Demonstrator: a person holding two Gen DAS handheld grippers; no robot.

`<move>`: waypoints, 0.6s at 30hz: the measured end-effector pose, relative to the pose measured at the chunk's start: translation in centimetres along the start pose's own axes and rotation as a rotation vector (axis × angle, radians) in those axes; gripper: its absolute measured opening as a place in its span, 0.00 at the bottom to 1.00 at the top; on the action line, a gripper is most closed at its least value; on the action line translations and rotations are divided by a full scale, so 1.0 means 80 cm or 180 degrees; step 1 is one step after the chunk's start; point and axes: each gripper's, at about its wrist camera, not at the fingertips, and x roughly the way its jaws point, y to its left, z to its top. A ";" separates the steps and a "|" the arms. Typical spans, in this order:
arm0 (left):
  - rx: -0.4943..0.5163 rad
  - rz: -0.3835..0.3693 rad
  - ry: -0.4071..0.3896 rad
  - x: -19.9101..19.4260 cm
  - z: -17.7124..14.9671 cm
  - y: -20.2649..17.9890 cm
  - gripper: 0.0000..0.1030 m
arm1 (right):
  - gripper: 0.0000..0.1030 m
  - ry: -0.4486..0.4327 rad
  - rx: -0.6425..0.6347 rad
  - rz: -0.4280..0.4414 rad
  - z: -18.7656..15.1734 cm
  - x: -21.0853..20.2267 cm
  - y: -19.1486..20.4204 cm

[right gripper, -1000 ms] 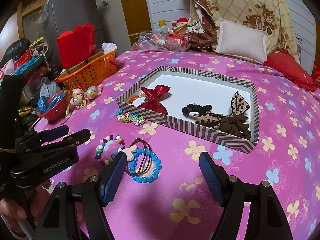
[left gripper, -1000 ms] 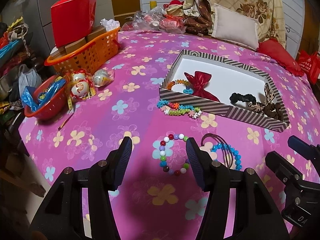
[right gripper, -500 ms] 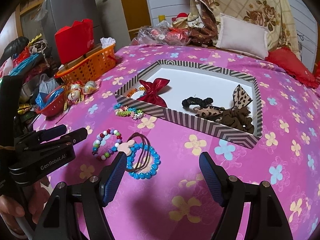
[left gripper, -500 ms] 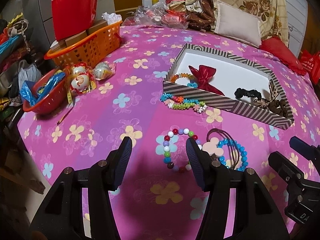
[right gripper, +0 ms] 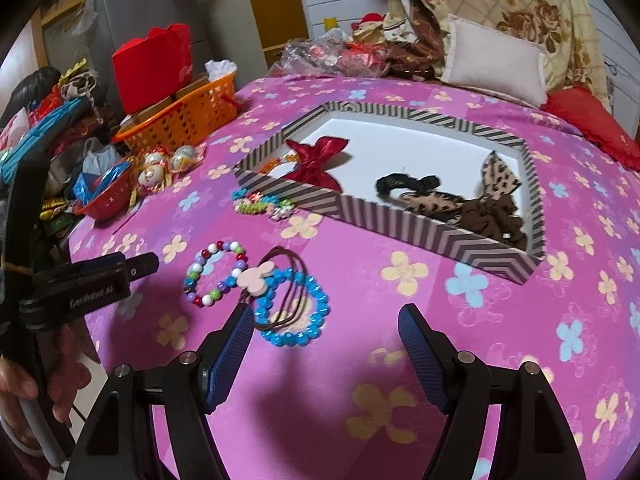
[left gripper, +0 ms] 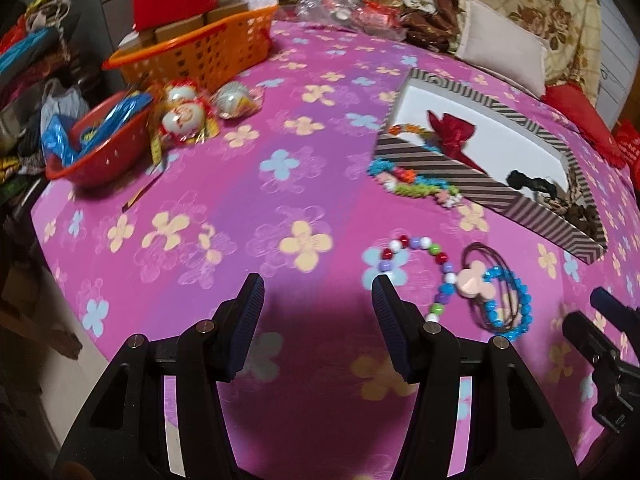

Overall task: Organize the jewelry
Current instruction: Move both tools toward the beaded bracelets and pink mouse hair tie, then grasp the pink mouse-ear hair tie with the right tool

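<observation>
Both tools hover over a bed covered in a pink flowered sheet [right gripper: 500,308]. Left tool [left gripper: 318,286] has its jaws wide apart, nothing between them, only bare sheet below; right tool [right gripper: 326,316] likewise wide and empty. Just beside the left tool's right finger lies a multicolour bead bracelet [left gripper: 416,272], also seen from the right wrist [right gripper: 216,274], flat on the sheet. Touching it is a pink mouse-shaped charm [right gripper: 256,278] on a brown cord [right gripper: 294,280], which overlaps a blue bead bracelet [right gripper: 294,312]; that blue one sits just ahead of the right tool's left finger. Farther back, a striped shallow box [right gripper: 400,228] with white floor holds a red satin bow [right gripper: 316,162], a small orange-bead bracelet [right gripper: 276,164] at its left corner, a black scrunchie [right gripper: 404,184], and leopard-print and brown hair ties [right gripper: 480,208] at its right end. A flower-bead necklace [right gripper: 262,204] lies on the sheet, against the box's near outside wall. At the bed's left edge: orange basket [right gripper: 188,114], red bowl [right gripper: 108,198], wrapped egg toys [right gripper: 168,166]. A hand [right gripper: 24,384] grips the left tool's handle.
</observation>
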 end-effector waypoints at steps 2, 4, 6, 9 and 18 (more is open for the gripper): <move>-0.0046 -0.0007 0.0043 0.005 0.000 0.006 0.54 | 0.70 0.0015 -0.0084 0.0032 -0.002 0.003 0.008; -0.0070 -0.0010 0.0081 0.010 -0.001 0.010 0.54 | 0.69 0.0009 -0.0213 0.0053 -0.003 0.007 0.020; -0.0082 0.0000 0.0108 0.015 -0.002 0.012 0.54 | 0.60 0.0014 -0.0314 0.0093 -0.002 0.013 0.031; -0.0124 0.0002 0.0141 0.021 -0.002 0.017 0.54 | 0.55 0.0071 -0.0497 0.0131 0.003 0.029 0.049; -0.0236 -0.0013 0.0208 0.032 0.005 0.039 0.54 | 0.46 0.0327 -0.0869 0.0181 0.022 0.089 0.068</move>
